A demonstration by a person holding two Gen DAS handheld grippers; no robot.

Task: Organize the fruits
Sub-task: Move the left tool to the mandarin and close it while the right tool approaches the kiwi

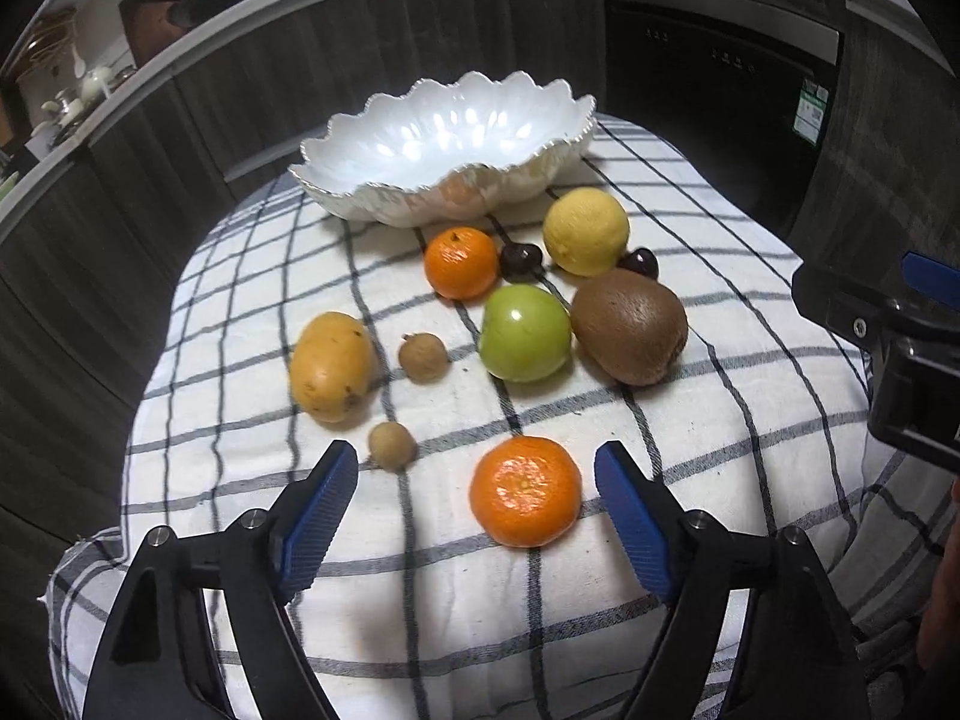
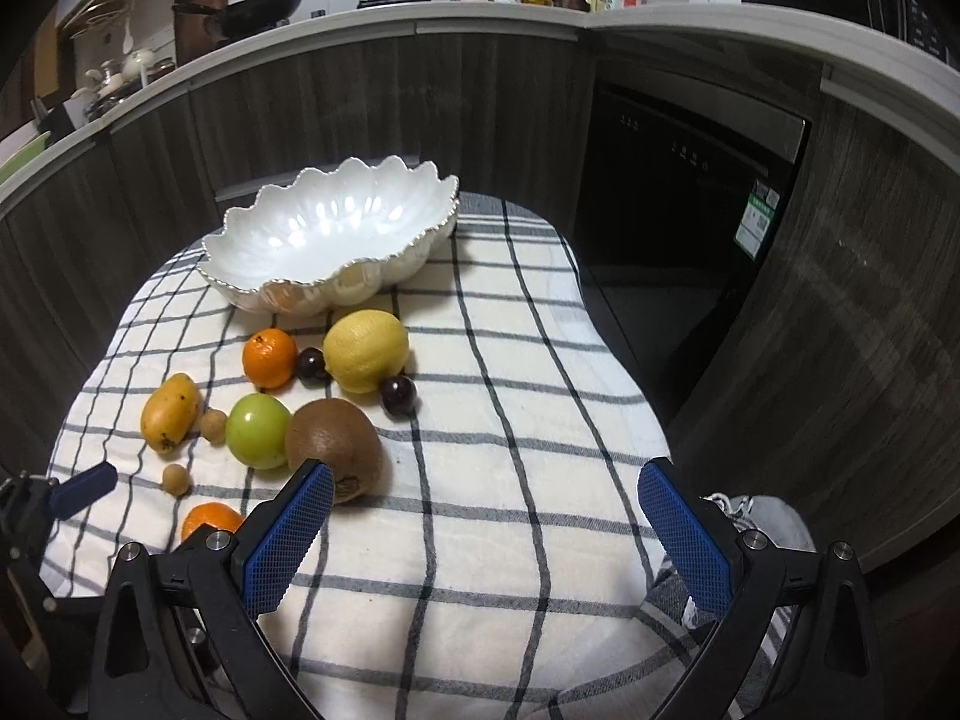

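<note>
Ten fruits: all lie loose on the checked cloth, none in the bowl.
Surface: a white cloth with dark grid lines, rumpled at its edges.
Room: dark wood-grain cabinets curve behind; a grey counter above carries a wok, a pot and bottles; a black appliance sits at far right.
Bowl: white, scalloped rim, glossy, at the far edge of the cloth.
Far cluster: small tangerine, lemon, two dark cherries.
Middle: green apple touching the brown kiwi; yellow mango to the left; two small tan longans.
Near: large tangerine.
Left gripper: fingers spread wide, nothing held, the near tangerine between them.
Right gripper: fingers released, over bare cloth right of the kiwi.
</note>
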